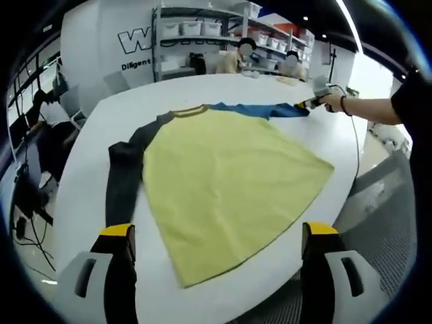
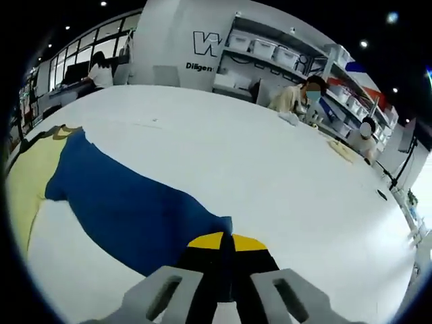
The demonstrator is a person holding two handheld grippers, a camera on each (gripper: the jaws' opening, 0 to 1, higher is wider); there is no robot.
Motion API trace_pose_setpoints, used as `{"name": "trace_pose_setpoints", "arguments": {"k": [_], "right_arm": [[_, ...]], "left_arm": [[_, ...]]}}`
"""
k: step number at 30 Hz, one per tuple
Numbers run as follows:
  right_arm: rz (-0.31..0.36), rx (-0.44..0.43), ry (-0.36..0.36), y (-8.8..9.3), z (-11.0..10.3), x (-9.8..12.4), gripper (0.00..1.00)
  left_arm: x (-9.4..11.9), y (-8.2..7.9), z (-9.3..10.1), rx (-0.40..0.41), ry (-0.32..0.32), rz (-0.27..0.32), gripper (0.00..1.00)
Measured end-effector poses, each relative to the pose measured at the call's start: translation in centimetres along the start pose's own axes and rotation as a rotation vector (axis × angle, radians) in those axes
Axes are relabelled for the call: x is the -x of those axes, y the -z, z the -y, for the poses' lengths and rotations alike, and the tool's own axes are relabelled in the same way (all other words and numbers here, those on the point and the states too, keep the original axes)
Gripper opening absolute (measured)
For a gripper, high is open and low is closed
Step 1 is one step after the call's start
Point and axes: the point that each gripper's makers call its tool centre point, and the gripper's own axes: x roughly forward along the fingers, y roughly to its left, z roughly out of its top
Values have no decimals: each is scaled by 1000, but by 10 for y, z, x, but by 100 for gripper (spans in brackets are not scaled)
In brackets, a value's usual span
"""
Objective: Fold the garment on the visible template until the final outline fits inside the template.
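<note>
The white tabletop [image 1: 88,169] carries the garment [image 1: 223,189] spread flat, yellow body near me, dark sleeve [image 1: 125,179] to the left and blue sleeve [image 2: 128,206] stretched far right, I judge so it lies smooth for folding. My right gripper [image 2: 226,260] has its jaws together, clamped on the blue sleeve's cuff, pulling it straight. My left gripper [image 1: 219,253] hangs at the near hem, jaws wide apart, holding nothing.

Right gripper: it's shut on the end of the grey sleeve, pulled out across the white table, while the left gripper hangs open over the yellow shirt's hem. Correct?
Not quite: the sleeve in the right gripper is blue, not grey. The right gripper view shows its jaws shut on the blue sleeve, stretched over the white table. The grey sleeve lies free on the other side of the yellow shirt, in the left gripper view, where the left gripper is open.
</note>
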Motion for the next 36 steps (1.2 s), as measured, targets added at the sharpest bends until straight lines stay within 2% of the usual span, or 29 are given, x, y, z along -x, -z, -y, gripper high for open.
{"name": "trace_pose_setpoints", "arguments": {"k": [3, 9, 16, 25, 28, 30, 33, 36], "right_arm": [[-6, -8, 7, 5, 5, 0, 0], [-13, -33, 21, 13, 15, -2, 0], [0, -62, 25, 17, 15, 1, 0], [19, -170, 50, 22, 37, -11, 0], [17, -170, 52, 22, 37, -8, 0], [15, -231, 34, 22, 34, -4, 0], [39, -244, 9, 17, 34, -1, 13], [74, -275, -16, 9, 25, 13, 24]], "left_arm": [[1, 2, 1, 17, 8, -19, 95], [3, -3, 4, 4, 10, -9, 96], [5, -1, 8, -4, 13, -28, 96], [6, 1, 7, -6, 13, -37, 96], [6, 0, 5, -2, 12, -31, 96], [6, 0, 5, 0, 10, -31, 96], [6, -1, 4, -2, 8, -26, 98], [5, -1, 3, 7, 0, -20, 99]]}}
